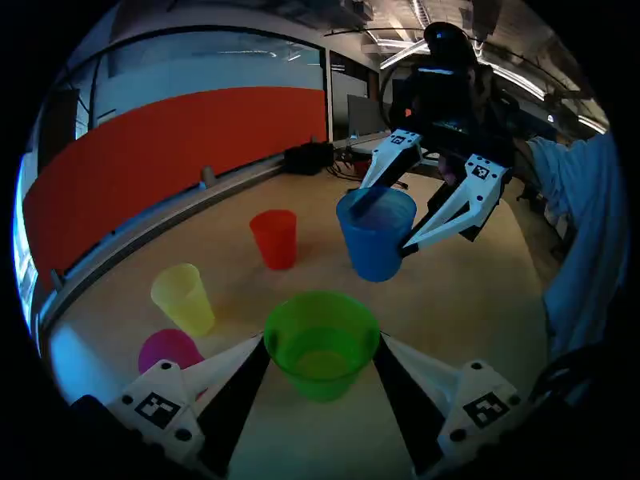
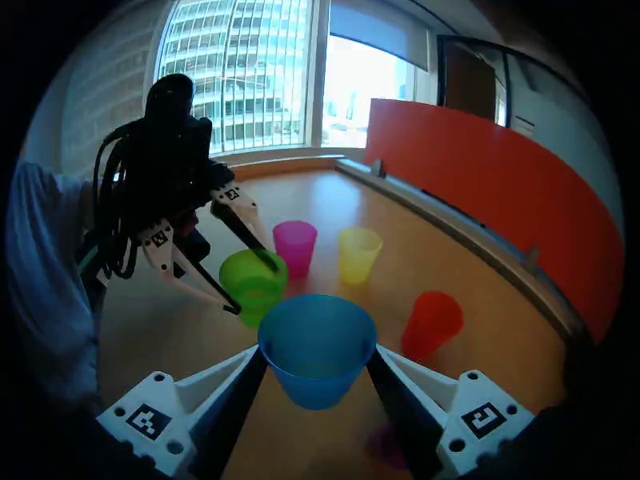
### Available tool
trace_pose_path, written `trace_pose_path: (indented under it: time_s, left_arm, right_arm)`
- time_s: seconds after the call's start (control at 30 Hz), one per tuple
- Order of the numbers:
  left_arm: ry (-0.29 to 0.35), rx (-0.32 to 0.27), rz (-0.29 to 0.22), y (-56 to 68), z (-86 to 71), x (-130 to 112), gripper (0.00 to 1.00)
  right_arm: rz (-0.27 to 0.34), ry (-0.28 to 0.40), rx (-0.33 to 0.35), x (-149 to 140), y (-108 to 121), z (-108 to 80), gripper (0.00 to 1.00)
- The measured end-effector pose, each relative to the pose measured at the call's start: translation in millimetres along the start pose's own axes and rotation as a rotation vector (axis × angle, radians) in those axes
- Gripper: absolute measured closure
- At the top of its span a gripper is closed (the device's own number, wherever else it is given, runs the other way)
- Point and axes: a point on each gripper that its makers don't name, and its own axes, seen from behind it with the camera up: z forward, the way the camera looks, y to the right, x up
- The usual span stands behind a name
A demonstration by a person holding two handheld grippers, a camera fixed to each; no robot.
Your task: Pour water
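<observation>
Five plastic cups and two grippers. Nearest, the left hand-held gripper (image 1: 321, 338) has both fingers pressed against the sides of the green cup (image 1: 322, 368). Past it, three cups stand on the wooden counter (image 1: 448, 288): a magenta cup (image 1: 168, 350), a yellow cup (image 1: 184, 298) and a red cup (image 1: 274, 238). Farther off, the right hand-held gripper (image 1: 378, 232) clamps the blue cup (image 1: 372, 248). An orange wall panel (image 1: 160, 152) runs behind, and tall windows (image 2: 240, 72) face it.

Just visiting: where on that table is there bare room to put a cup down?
Bare wood lies between the red cup and the wall rail, and between the blue cup and the person's sleeve. It is crowded where the yellow cup and magenta cup stand by the green cup.
</observation>
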Motion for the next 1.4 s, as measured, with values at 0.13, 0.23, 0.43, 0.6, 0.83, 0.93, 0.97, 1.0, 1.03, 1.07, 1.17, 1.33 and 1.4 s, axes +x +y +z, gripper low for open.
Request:
trace_pose_path:
  time_s: [0.13, 0.23, 0.43, 0.6, 0.83, 0.93, 0.97, 1.0, 1.03, 1.07, 1.17, 1.33, 1.4]
  left_arm:
    - [-0.013, -0.002, 0.002, 0.7, 4.7, -6.7, 0.13]
    - [-0.020, -0.007, 0.002, 1.7, 7.6, -10.5, 0.13]
    - [-0.025, -0.012, 0.006, 3.0, 12.5, -16.0, 0.13]
    - [-0.030, -0.008, 0.009, 1.4, 14.7, -20.4, 0.14]
    - [-0.032, -0.008, 0.008, 1.9, 13.6, -27.5, 0.13]
    - [-0.031, -0.005, 0.011, 1.3, 12.0, -29.4, 0.13]
    - [-0.032, -0.005, 0.012, 1.0, 11.4, -29.9, 0.13]
    - [-0.033, -0.004, 0.013, 0.6, 10.9, -30.6, 0.13]
    - [-0.036, -0.001, 0.013, -0.4, 10.8, -31.6, 0.12]
    - [-0.039, 0.001, 0.013, -1.4, 10.6, -32.8, 0.12]
    - [-0.050, 0.013, 0.017, -4.4, 10.7, -36.2, 0.07]
    - [-0.060, 0.024, 0.017, -5.0, 8.7, -38.9, 0.03]
    - [-0.062, 0.023, 0.011, -4.6, 7.3, -39.7, 0.03]
  right_arm:
    - [0.004, -0.004, 0.007, -3.5, -2.3, 4.8, 0.10]
    - [0.007, -0.009, 0.010, -5.8, -3.3, 7.6, 0.10]
    - [0.007, -0.018, 0.015, -11.3, -5.1, 11.5, 0.10]
    - [0.002, -0.027, 0.010, -16.2, -5.2, 13.6, 0.10]
    - [-0.003, -0.038, 0.005, -22.8, -6.1, 15.6, 0.10]
    - [-0.006, -0.042, 0.003, -25.4, -6.3, 17.4, 0.10]
    - [-0.006, -0.044, 0.003, -26.3, -6.8, 18.3, 0.10]
    - [-0.007, -0.045, 0.003, -27.1, -7.1, 19.1, 0.10]
    - [-0.007, -0.047, 0.003, -28.0, -7.6, 20.1, 0.10]
    - [-0.008, -0.048, 0.003, -29.1, -8.1, 21.2, 0.10]
    - [-0.012, -0.053, 0.002, -32.4, -9.3, 24.4, 0.10]
    - [-0.018, -0.062, -0.002, -37.7, -10.9, 28.7, 0.10]
    - [-0.020, -0.063, -0.004, -39.8, -11.3, 30.5, 0.10]
